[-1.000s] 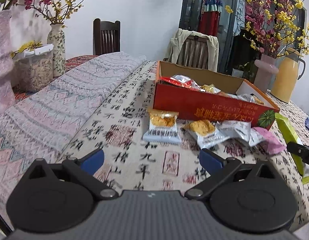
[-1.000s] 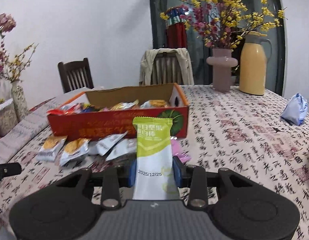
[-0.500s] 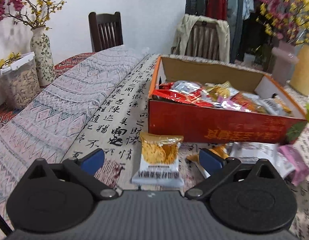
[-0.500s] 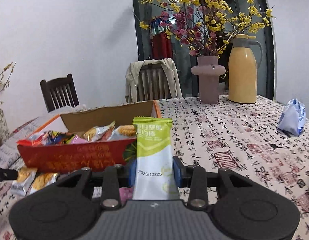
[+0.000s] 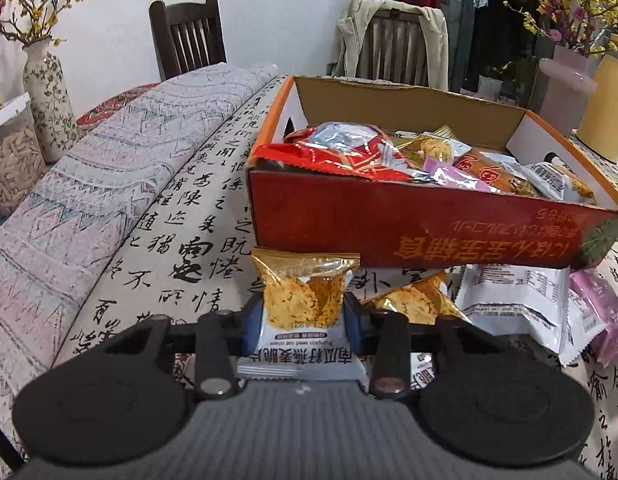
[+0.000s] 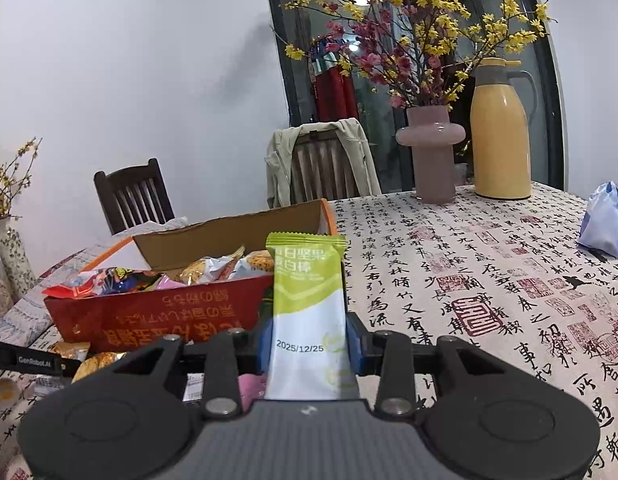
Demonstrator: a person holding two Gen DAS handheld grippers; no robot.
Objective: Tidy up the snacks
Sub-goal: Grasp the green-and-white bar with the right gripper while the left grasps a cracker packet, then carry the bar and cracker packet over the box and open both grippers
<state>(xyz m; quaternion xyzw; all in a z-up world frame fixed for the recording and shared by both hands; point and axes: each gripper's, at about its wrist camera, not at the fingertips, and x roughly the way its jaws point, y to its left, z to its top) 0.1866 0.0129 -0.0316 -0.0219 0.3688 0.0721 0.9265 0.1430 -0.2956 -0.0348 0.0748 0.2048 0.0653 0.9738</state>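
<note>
My left gripper point(image 5: 303, 316) is shut on a gold and white oat crisp packet point(image 5: 305, 300), just in front of the red cardboard snack box point(image 5: 409, 232), which holds several packets. More loose packets point(image 5: 509, 292) lie on the table to the right of it. My right gripper point(image 6: 307, 344) is shut on a green and white nut bar packet point(image 6: 307, 312) and holds it upright, raised in front of the box's right end point(image 6: 157, 316).
A pink vase point(image 6: 431, 152) with flowers and a yellow thermos jug point(image 6: 501, 132) stand at the back right. A blue and white bag point(image 6: 605, 224) lies at the right. A patterned vase point(image 5: 49, 96) and a clear container point(image 5: 9, 152) stand at the left. Two chairs stand behind the table.
My left gripper moved forward to the oat crisp packet and shut on it. My right gripper rose with the nut bar packet still held.
</note>
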